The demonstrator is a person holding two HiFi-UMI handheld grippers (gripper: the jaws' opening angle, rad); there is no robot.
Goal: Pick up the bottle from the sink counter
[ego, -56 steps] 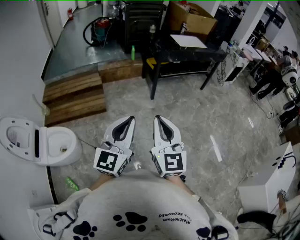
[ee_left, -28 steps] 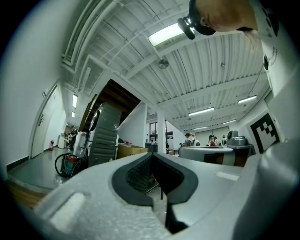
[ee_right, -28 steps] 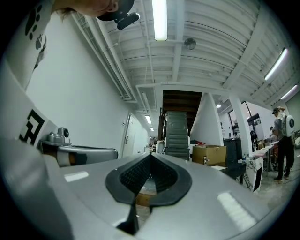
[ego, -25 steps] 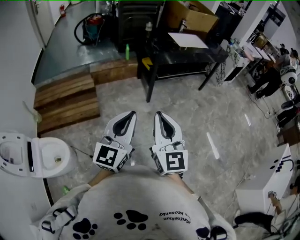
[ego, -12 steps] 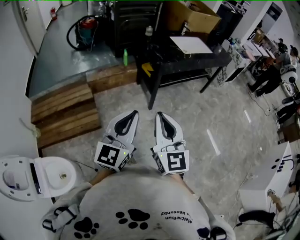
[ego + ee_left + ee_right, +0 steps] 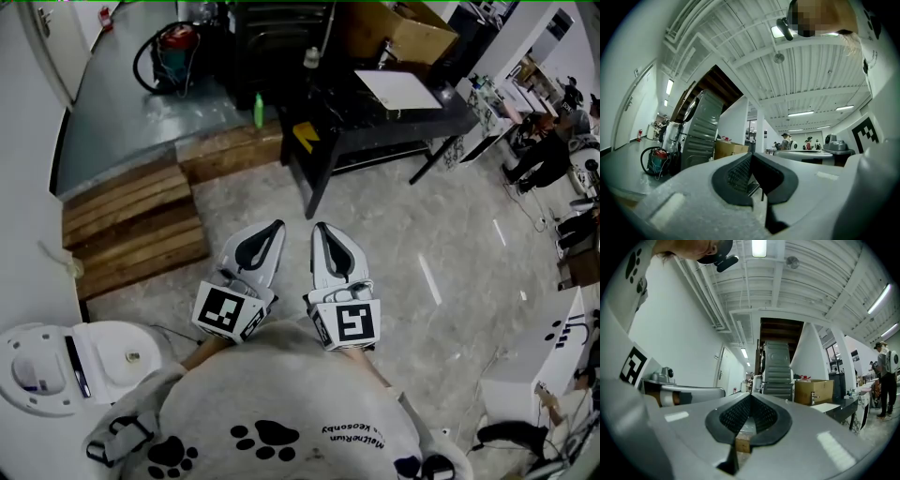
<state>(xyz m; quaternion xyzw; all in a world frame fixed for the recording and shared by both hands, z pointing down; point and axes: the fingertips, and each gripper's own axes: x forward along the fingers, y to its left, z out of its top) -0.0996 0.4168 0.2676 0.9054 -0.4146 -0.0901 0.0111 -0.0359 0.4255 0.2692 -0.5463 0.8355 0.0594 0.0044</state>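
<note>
The left claw (image 6: 270, 231) and right claw (image 6: 322, 231) are shut tight, holding nothing. They point at the black surface (image 6: 375, 117).

1. We enter the left gripper (image 6: 278, 226) and right gripper (image 6: 319, 228): white shells, matt, plastic by the look. The inner pads (image 6: 736, 414) are black and finely ribbed.
2. Floor (image 6: 450, 225): grey, marbled, smooth, with a low sheen.
3. Steps (image 6: 131, 225): bare wooden planks, rough and unpainted.
4. Table (image 6: 448, 105): black, with a glossy top.
5. Box (image 6: 417, 37): brown cardboard, matt.
6. Toilet (image 6: 103, 342): white, smooth, glossy.
7. Sweatshirt (image 6: 281, 403): we record grey cloth, soft, matt, with dark printed paw marks.
</note>
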